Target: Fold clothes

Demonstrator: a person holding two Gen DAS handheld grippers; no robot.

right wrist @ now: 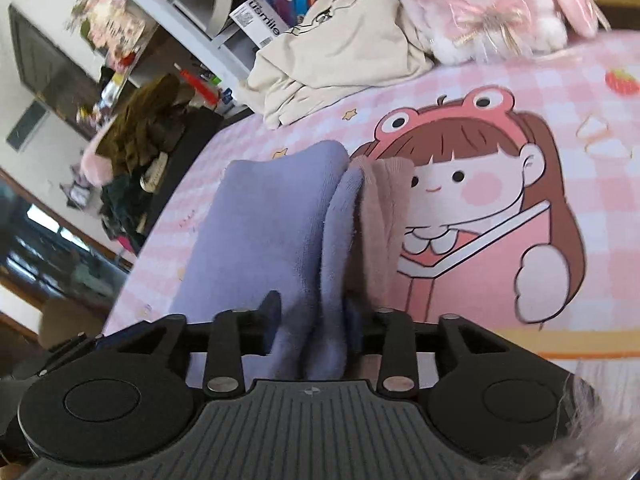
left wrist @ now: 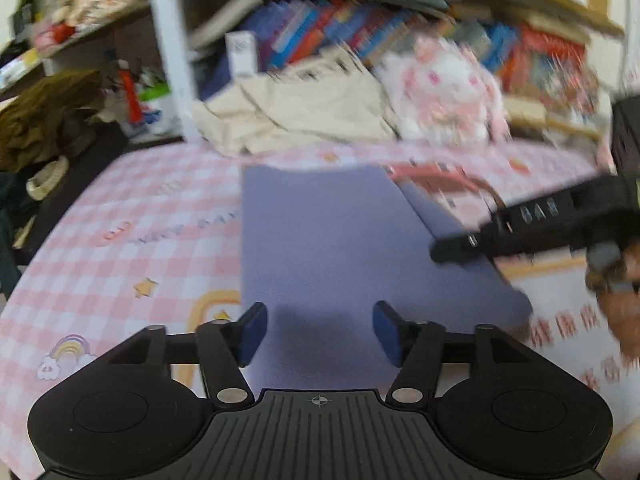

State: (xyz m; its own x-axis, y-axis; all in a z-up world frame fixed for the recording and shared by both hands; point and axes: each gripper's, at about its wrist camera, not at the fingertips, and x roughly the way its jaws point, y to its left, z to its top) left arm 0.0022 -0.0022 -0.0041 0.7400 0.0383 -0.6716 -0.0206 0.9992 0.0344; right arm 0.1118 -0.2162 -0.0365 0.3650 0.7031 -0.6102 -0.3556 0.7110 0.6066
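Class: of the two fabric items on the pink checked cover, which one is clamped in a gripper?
The purple cloth, pinched by the right gripper; the cream garment lies untouched by the plush rabbit.

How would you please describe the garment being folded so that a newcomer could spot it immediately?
Start at the pink checked cartoon-print tablecloth. At its middle lies a lavender fleece garment, one edge pinched in the right gripper. Unlike the crumpled cream cotton garment behind, it is plain purple.

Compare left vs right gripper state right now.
The left gripper has its blue pads spread and nothing between them; the right gripper is clamped on a bunched fold of the lavender cloth. The left hovers over flat cloth; the right lifts its edge. Both are over the same cloth on the pink checked mat.
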